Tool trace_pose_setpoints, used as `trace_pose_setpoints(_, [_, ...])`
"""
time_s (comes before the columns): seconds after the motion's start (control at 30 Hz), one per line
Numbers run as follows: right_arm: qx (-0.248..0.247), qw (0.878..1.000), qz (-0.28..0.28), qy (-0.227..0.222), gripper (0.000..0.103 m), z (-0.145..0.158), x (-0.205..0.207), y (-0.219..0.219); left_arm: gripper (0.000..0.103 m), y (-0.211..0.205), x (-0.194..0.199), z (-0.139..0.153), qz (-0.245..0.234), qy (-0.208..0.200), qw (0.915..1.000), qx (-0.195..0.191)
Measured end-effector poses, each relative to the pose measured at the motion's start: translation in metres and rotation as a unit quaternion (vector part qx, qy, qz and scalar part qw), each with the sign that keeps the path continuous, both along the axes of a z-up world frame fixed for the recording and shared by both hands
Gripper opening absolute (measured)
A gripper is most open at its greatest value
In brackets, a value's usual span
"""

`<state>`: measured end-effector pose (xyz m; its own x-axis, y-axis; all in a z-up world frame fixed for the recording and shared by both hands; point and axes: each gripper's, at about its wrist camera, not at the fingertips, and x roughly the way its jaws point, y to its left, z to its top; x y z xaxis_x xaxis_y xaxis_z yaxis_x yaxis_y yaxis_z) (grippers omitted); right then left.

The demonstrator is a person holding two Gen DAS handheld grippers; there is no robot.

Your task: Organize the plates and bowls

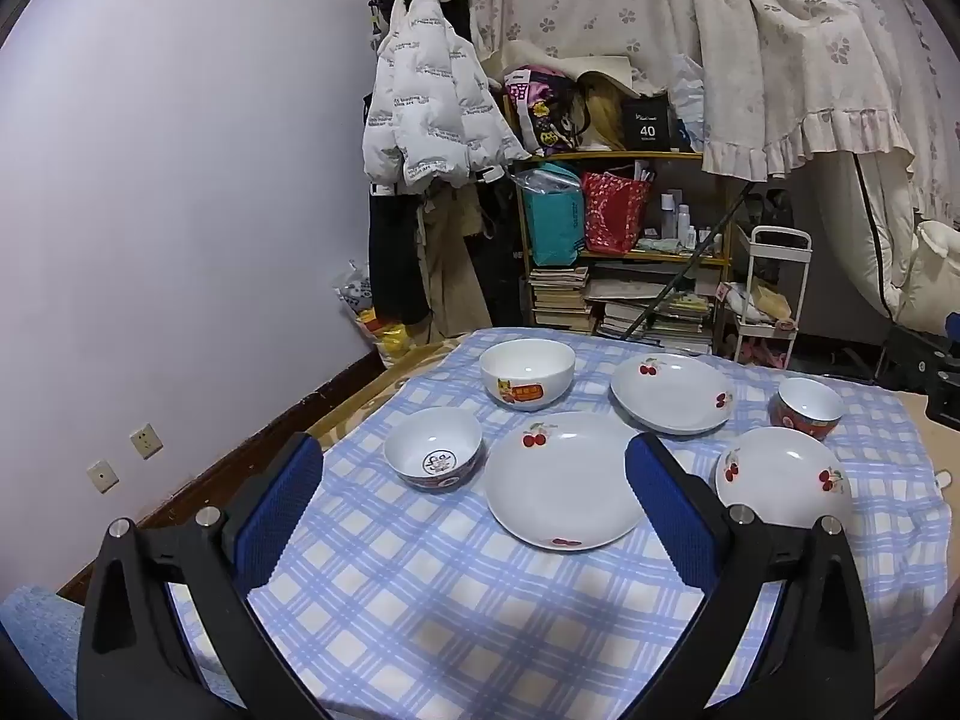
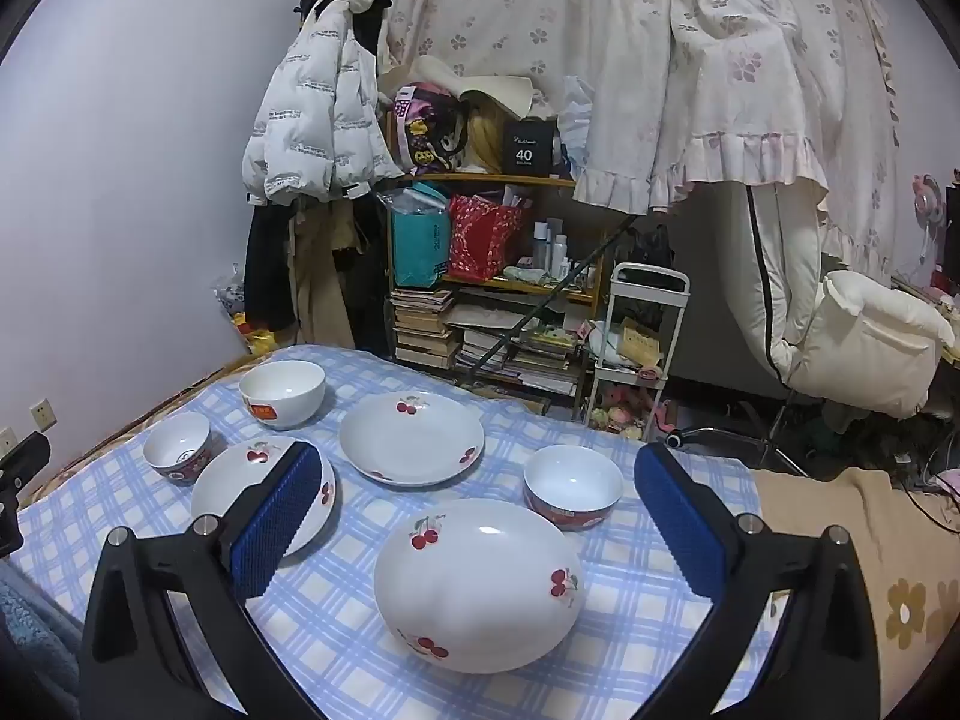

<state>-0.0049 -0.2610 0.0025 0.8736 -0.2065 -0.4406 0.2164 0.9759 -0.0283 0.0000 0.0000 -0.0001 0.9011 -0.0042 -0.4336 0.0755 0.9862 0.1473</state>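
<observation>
Both tongs hung low over the near edge of the checked cloth [image 1: 456,612], jaws spread as wide as they go and nothing between the blue pads. Past the left gripper [image 1: 474,504] lay the middle plate [image 1: 561,480], cherries on its rim, with the blue-rimmed bowl [image 1: 433,450] just beside it on the left. Farther back sat the big white bowl [image 1: 528,373] (an orange label on its side) and, right of that, the far plate [image 1: 672,393].

Ahead of the right gripper [image 2: 477,516] lay the near plate [image 2: 480,585], clear of either pad. The red-banded bowl [image 2: 573,493] stood just behind it to the right, close but apart. No two dishes touched, none stacked, all upright on the cloth.

Behind the table a white puffer jacket [image 1: 432,96] hung by the wall, next to a crowded shelf [image 1: 606,156] with books piled at its foot, and a flowered curtain [image 2: 660,60] drooped over it.
</observation>
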Motion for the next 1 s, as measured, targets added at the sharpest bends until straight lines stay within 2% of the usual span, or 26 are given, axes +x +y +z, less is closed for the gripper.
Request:
trace_pose_setpoints(0.33, [-0.003, 1.0, -0.001, 0.003, 0.103, -0.0017, 0.0011, 0.0003, 0.1, 0.0, -0.0008, 0.0023, -0.001, 0.011, 0.9999, -0.005])
trace_pose_setpoints(1.0, [-0.002, 1.0, -0.001, 0.005, 0.103, -0.0046, 0.0032, 0.0018, 0.1, -0.0017, 0.0016, -0.0028, -0.005, 0.007, 1.0, 0.004])
